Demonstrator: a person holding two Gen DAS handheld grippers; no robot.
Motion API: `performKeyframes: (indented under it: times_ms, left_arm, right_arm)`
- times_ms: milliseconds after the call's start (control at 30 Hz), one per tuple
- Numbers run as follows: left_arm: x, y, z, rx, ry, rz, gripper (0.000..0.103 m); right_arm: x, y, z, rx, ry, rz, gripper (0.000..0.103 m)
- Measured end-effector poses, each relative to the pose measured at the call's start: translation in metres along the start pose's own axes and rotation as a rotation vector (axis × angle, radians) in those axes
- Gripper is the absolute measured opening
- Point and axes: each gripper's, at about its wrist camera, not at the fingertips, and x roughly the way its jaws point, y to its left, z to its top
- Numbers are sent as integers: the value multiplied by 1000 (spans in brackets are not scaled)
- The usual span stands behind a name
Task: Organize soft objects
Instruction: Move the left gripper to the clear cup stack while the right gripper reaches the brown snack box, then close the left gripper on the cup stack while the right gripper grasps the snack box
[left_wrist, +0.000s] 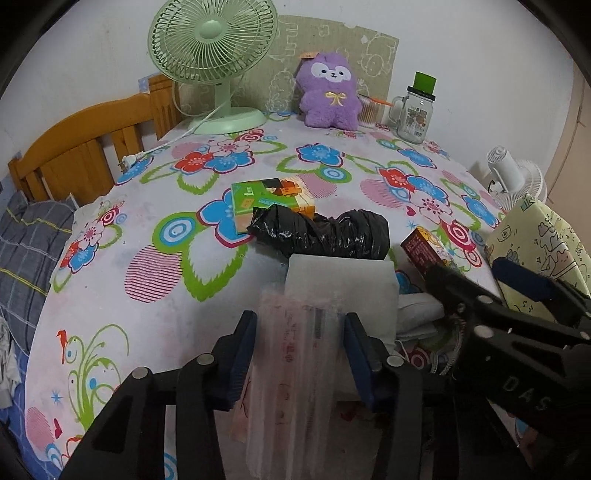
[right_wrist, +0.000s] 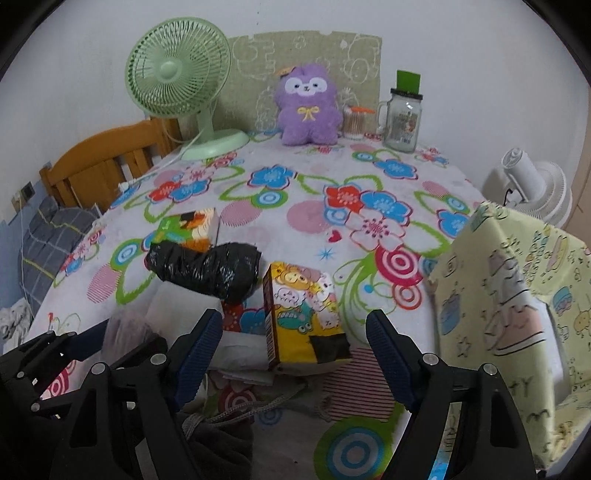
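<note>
My left gripper (left_wrist: 300, 334) is shut on a clear bubble-wrap bag (left_wrist: 291, 369) with red print, held just above the flowered tablecloth. A white foam pad (left_wrist: 340, 284) lies right behind it, then a black plastic roll (left_wrist: 325, 232). My right gripper (right_wrist: 293, 332) is open and empty, its jaws either side of a yellow cartoon tissue pack (right_wrist: 306, 317). A green and orange tissue pack (left_wrist: 271, 197) lies behind the black roll. A purple plush toy (left_wrist: 330, 92) sits upright at the back. The right gripper (left_wrist: 491, 277) also shows in the left wrist view.
A green desk fan (left_wrist: 210, 55) stands back left, its plug and cord on the cloth. A glass jar mug (left_wrist: 415, 110) and a swab pot (right_wrist: 354, 123) stand back right. A yellow cartoon storage bag (right_wrist: 517, 295) stands at the right. A white fan (right_wrist: 532, 188) sits beyond. Dark drawstring fabric (right_wrist: 221, 435) lies below.
</note>
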Motion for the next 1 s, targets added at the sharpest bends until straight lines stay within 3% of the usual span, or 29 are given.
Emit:
performKeyframes:
  times_ms: [200, 400, 533, 1000]
  left_arm:
    - [5, 1, 3, -1, -1, 5, 44]
    - [10, 0, 7, 3, -7, 12, 43]
    - [12, -1, 9, 7, -6, 16, 43]
    - [-1, -8, 8, 21, -40, 25, 42]
  right_arm:
    - [14, -5, 0, 33, 31, 5, 78]
    - [32, -6, 0, 21, 88, -16, 63]
    - [36, -6, -2, 28, 91, -1, 52]
    - [14, -9, -2, 36, 42, 4, 36]
